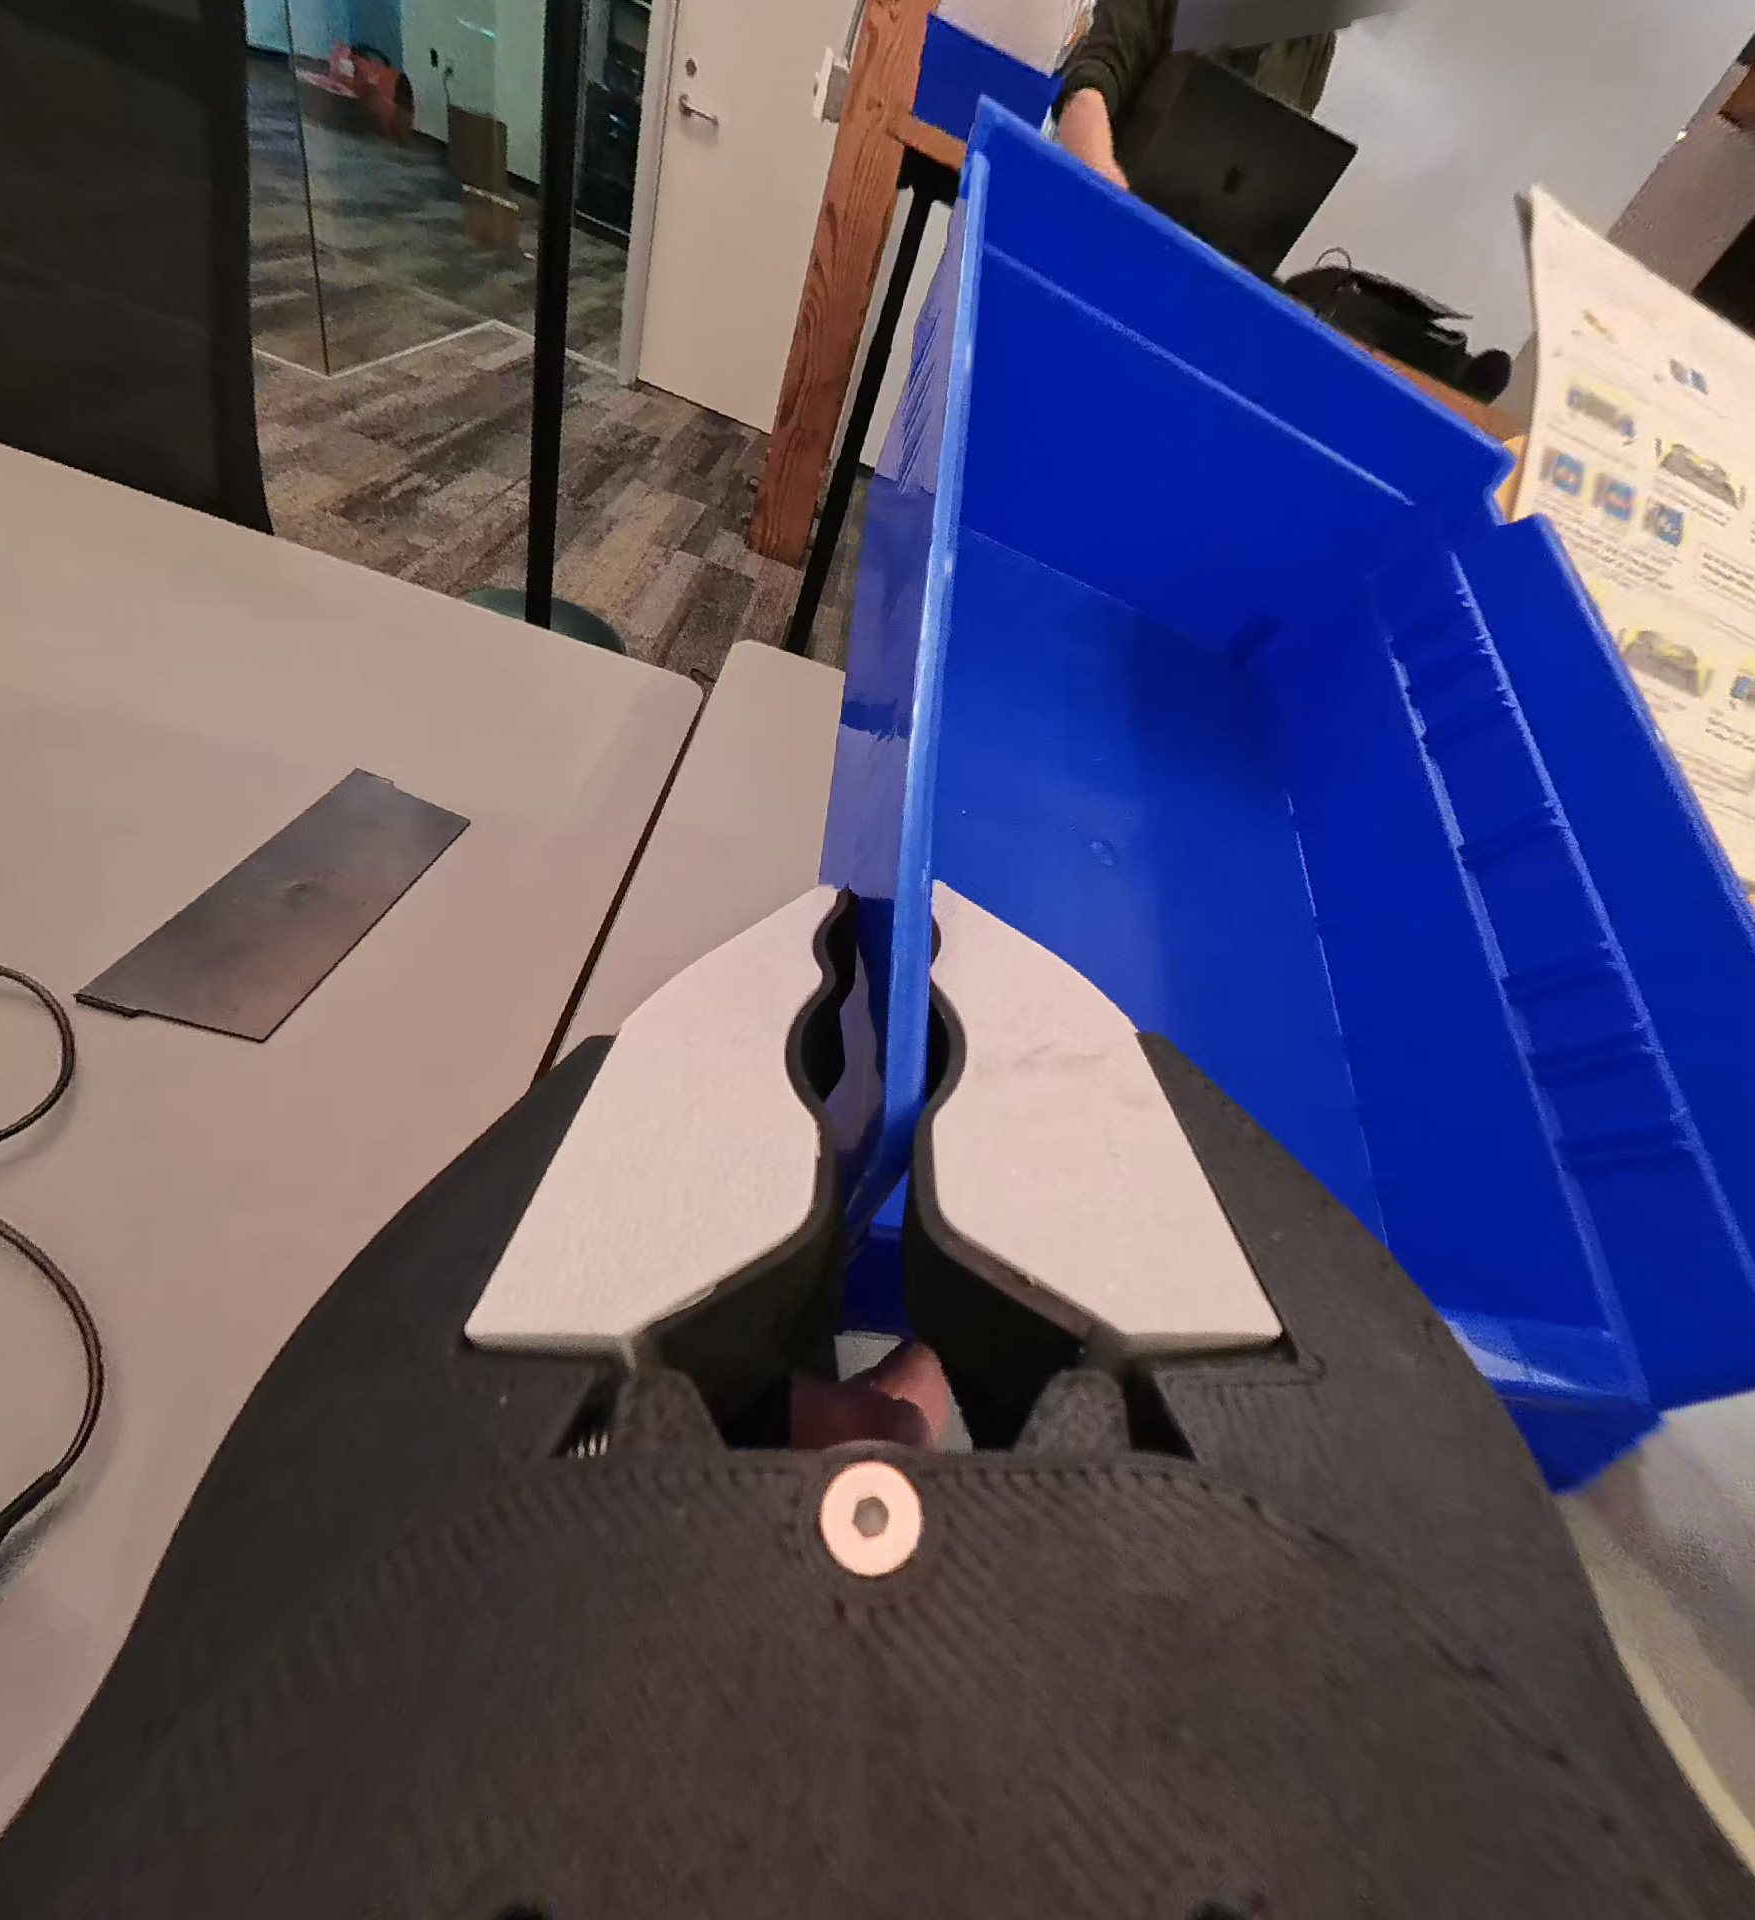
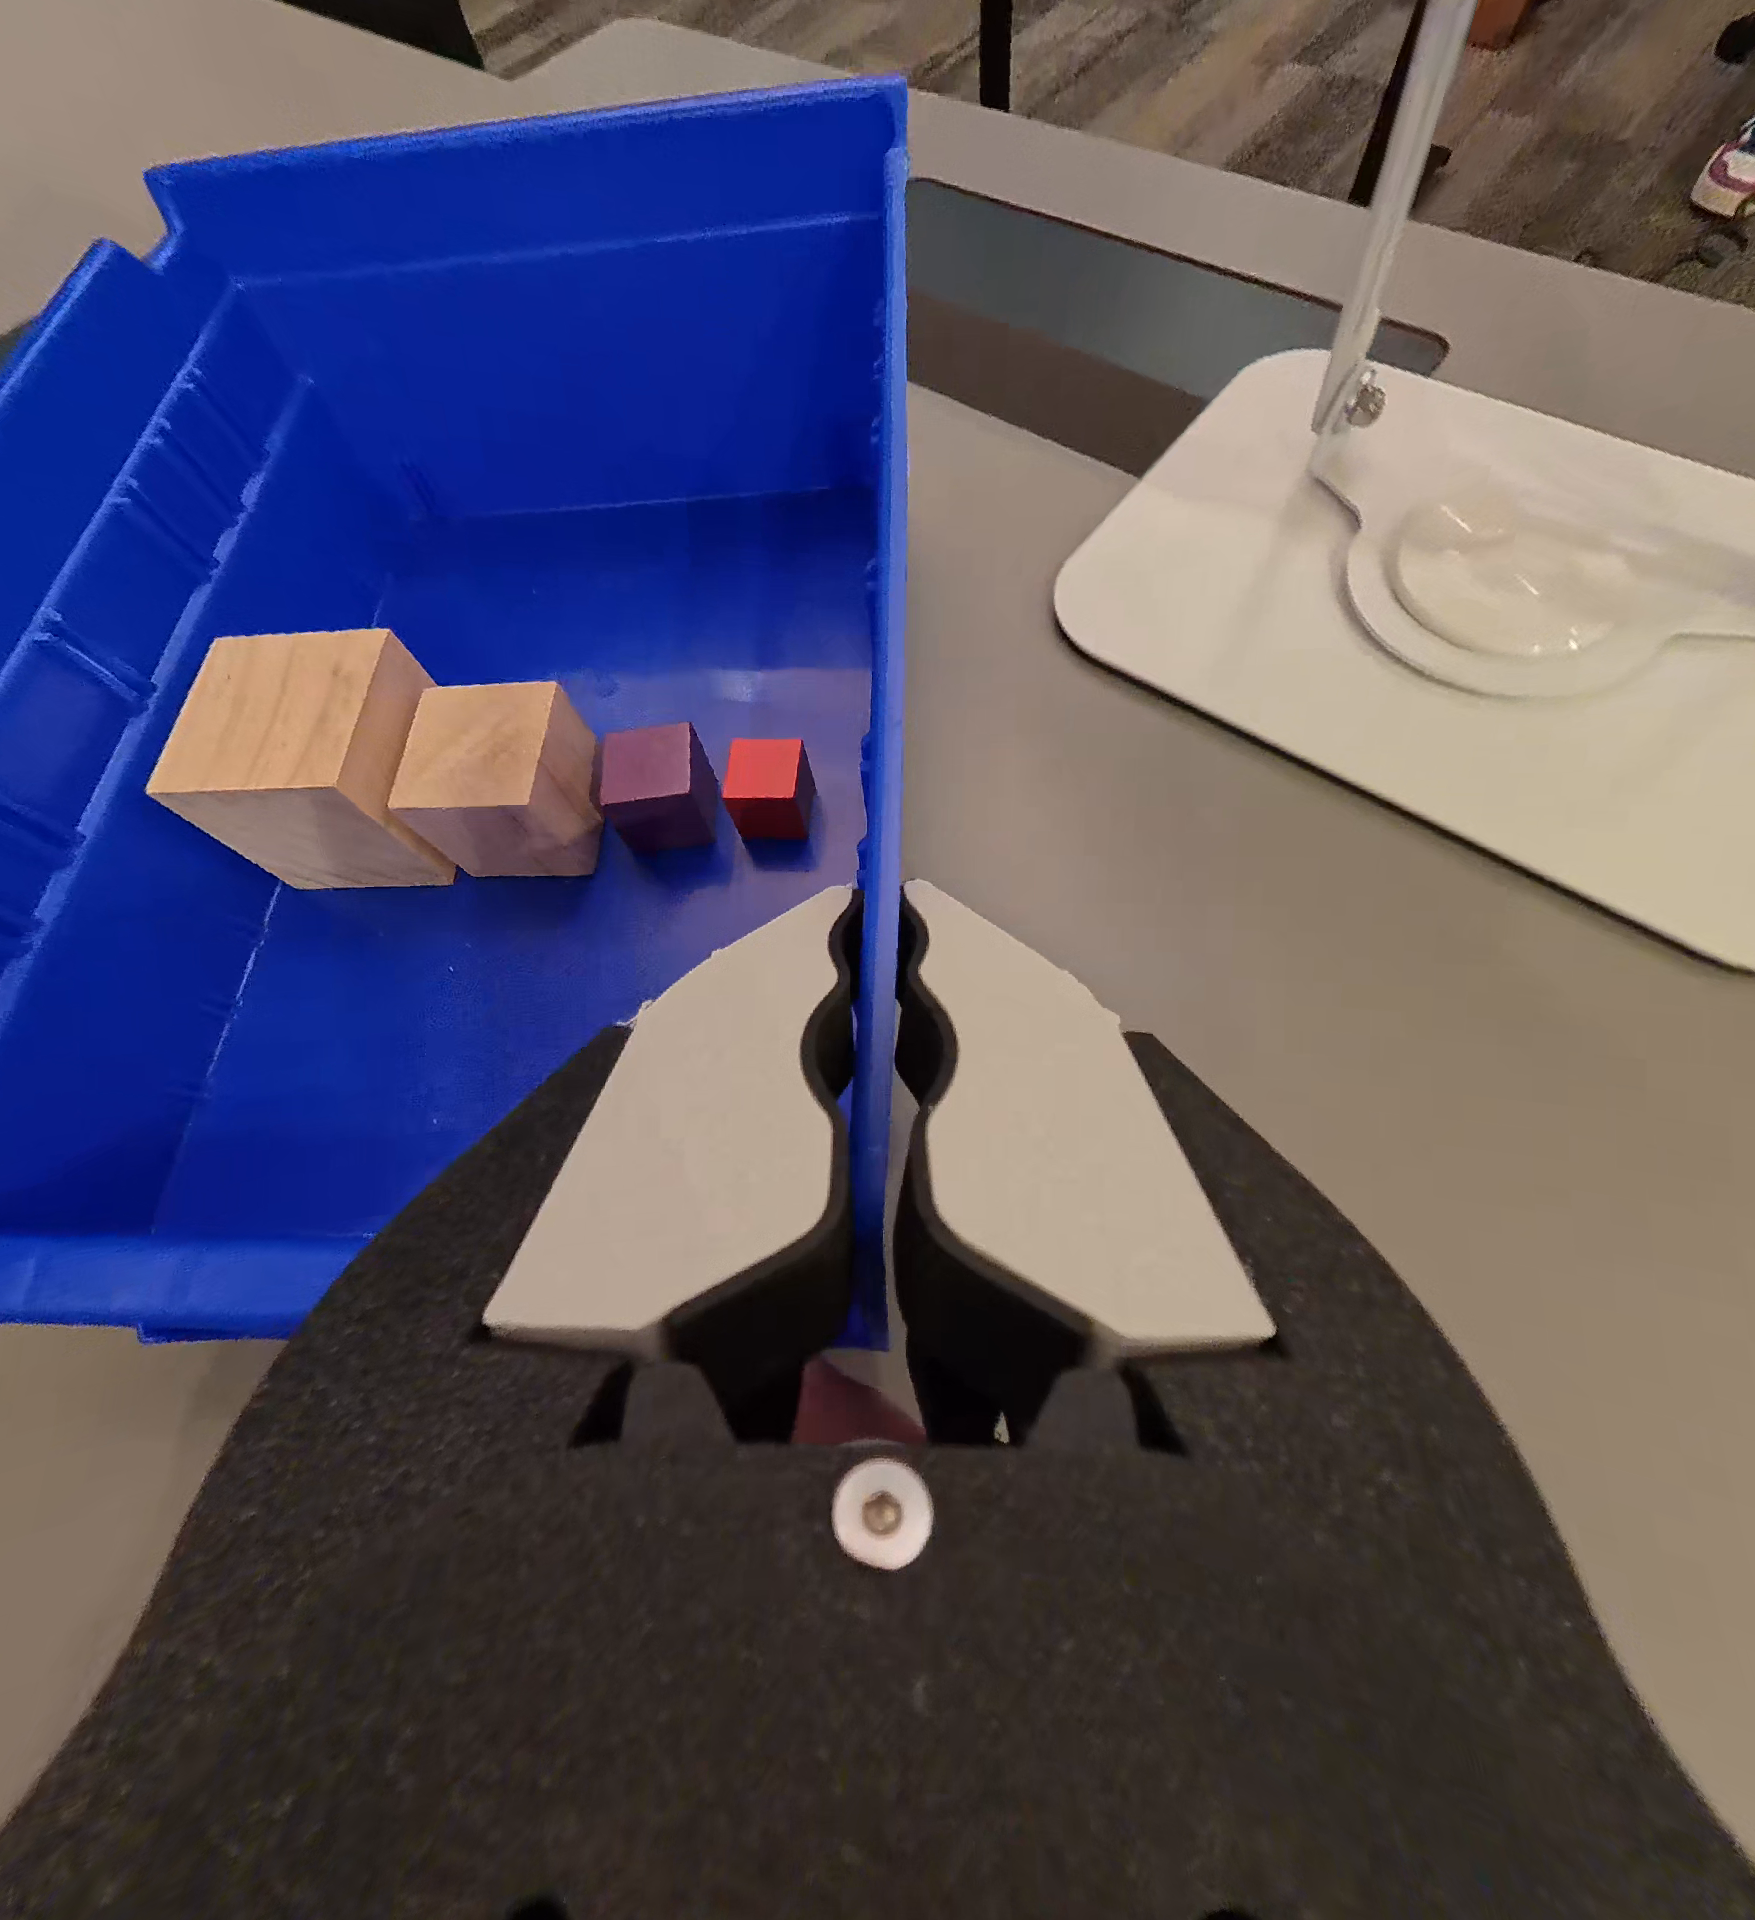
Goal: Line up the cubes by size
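Bin clamped on both side walls; cubes in a row inside.
I note the left gripper and right gripper each pinch a wall of the blue bin. Left of the right gripper: large wooden cube, smaller wooden cube, purple cube, red cube.

Clearance inside and around the blue bin

Four cubes are occupying a row across the bin floor, leaving its near floor open; ribbed walls are closing the sides, and a white lamp base is blocking table space rightward.
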### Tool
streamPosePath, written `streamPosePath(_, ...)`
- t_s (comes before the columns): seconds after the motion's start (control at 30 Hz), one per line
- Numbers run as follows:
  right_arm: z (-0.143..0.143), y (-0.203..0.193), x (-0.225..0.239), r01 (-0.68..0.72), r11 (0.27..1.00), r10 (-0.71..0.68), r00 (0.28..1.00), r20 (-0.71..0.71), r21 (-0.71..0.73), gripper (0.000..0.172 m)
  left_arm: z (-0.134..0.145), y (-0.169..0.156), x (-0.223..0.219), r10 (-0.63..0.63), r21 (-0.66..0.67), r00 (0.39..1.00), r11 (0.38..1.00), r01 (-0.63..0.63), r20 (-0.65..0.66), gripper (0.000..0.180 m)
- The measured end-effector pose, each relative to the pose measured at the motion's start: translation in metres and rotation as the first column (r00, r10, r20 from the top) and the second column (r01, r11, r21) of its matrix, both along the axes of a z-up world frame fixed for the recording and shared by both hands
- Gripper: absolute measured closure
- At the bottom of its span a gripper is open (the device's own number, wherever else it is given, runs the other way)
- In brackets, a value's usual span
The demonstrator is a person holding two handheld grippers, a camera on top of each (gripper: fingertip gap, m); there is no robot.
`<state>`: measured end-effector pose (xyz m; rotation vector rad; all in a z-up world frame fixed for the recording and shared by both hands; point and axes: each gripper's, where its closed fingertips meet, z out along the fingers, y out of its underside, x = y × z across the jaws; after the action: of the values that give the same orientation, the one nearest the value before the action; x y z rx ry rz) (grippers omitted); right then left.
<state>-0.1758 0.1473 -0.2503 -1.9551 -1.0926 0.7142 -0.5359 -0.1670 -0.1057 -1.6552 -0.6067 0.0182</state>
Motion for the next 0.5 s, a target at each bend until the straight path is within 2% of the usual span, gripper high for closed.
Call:
streamPosePath(0.17,0.0,0.006,-0.045,0.041,0.999,-0.041,0.999,-0.025,0.006,0.169,0.017,-0.019,0.019,0.008,0.02,1.0,1.0,-0.008,-0.008,0.173)
streamPosePath(0.4,0.0,0.004,-0.105,0.117,0.992,-0.121,0.987,-0.109,-0.045,0.169,0.026,-0.04,0.041,0.0,0.044,1.0,0.999,0.0,-0.009,0.173)
streamPosePath(0.5,0.003,-0.01,-0.128,0.079,0.995,-0.088,0.986,-0.145,-0.065,0.162,0.027,-0.044,0.051,-0.015,0.055,1.0,0.998,0.015,-0.004,0.173)
